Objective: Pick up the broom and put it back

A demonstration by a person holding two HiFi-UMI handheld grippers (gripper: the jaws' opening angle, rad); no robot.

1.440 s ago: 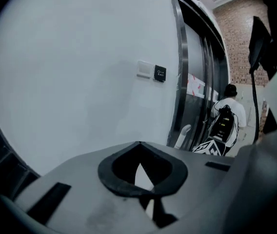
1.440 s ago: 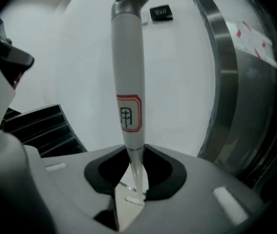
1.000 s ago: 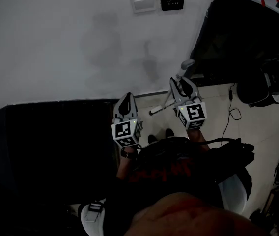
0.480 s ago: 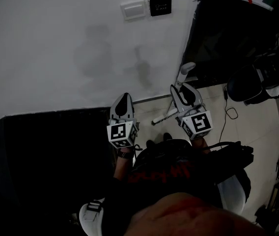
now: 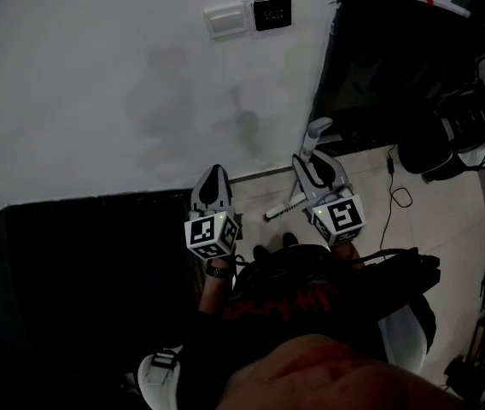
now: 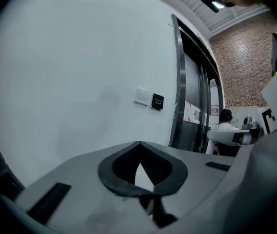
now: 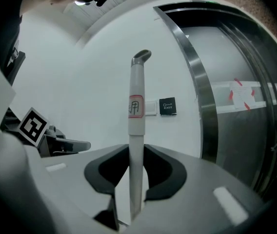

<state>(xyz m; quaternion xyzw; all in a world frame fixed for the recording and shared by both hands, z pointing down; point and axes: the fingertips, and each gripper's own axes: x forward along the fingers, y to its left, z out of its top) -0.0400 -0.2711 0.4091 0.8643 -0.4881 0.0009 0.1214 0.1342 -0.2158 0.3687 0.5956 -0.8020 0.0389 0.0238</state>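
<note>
The broom's white handle (image 7: 136,130) stands upright between the jaws of my right gripper (image 7: 136,151), which is shut on it. A red-framed label (image 7: 136,106) sits below its hooked top. In the head view the handle top (image 5: 318,131) pokes above the right gripper (image 5: 307,157), and the shaft (image 5: 283,208) slants down to the floor by the wall. The broom head is hidden. My left gripper (image 5: 213,176) hovers beside it to the left, close to the white wall. Its jaws (image 6: 138,144) are shut with nothing in them.
A white switch (image 5: 225,20) and a black exit plate (image 5: 272,13) hang on the wall above. A dark doorway with a metal frame (image 5: 335,75) lies to the right. Dark furniture (image 5: 80,263) fills the lower left. A cable (image 5: 394,196) and a black chair (image 5: 447,139) are on the floor at the right.
My right gripper has shifted a little with the broom handle still gripped. The left gripper has rolled slightly and stayed in place. The head view has drifted.
</note>
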